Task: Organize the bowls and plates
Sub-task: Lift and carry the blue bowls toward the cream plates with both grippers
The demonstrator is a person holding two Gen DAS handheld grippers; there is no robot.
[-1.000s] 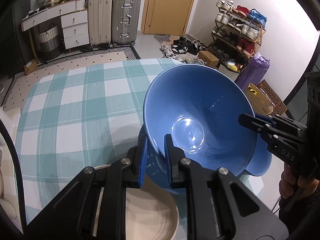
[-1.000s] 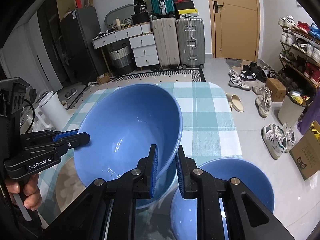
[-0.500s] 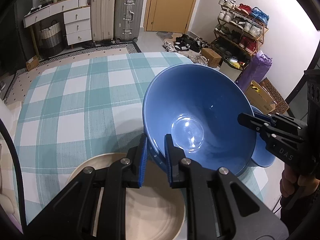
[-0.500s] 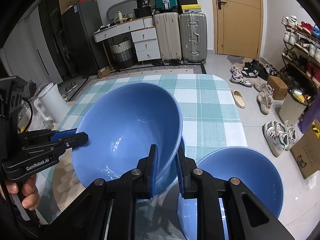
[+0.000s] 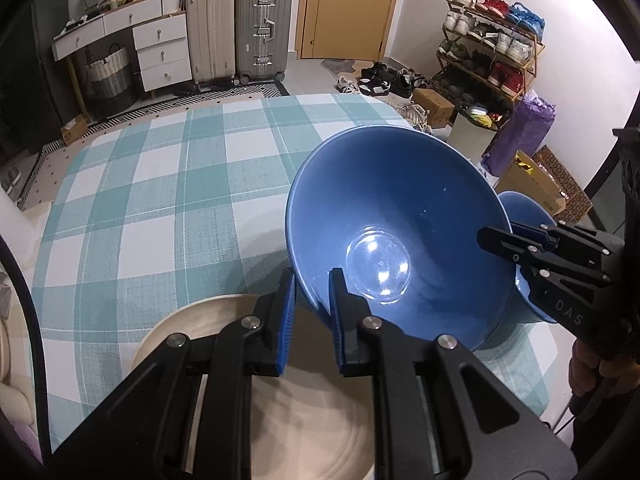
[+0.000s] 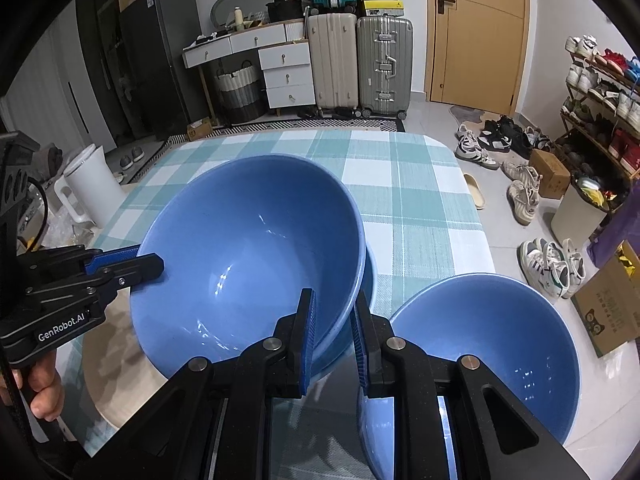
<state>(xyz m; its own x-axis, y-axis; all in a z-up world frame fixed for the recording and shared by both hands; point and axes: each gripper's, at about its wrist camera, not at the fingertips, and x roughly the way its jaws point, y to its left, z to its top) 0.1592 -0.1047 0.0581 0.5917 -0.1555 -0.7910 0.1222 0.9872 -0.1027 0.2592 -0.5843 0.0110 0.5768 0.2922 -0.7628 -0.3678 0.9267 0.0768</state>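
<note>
A large blue bowl (image 5: 400, 216) (image 6: 248, 248) hangs tilted just above the checked tablecloth (image 5: 160, 184), gripped from two sides. My left gripper (image 5: 313, 280) is shut on its near rim; from the right wrist it shows at the bowl's left edge (image 6: 154, 260). My right gripper (image 6: 334, 300) is shut on the opposite rim and enters the left wrist view from the right (image 5: 486, 238). A second blue rim (image 6: 371, 276) peeks out right under the held bowl. Another blue bowl (image 6: 492, 344) (image 5: 524, 216) stands on the table beside it. A cream plate (image 5: 208, 320) (image 6: 116, 344) lies under the left gripper.
The far half of the tablecloth (image 6: 400, 184) holds nothing. The table's right edge (image 6: 476, 216) drops to a floor with shoes (image 6: 552, 264) and a cardboard box (image 6: 612, 308). Suitcases (image 6: 360, 64) and a drawer unit (image 6: 284, 72) stand by the back wall.
Both grippers have sunk toward the table with the blue bowl between them. More of the cream plate and of the separate blue bowl now shows. Both grips are unchanged.
</note>
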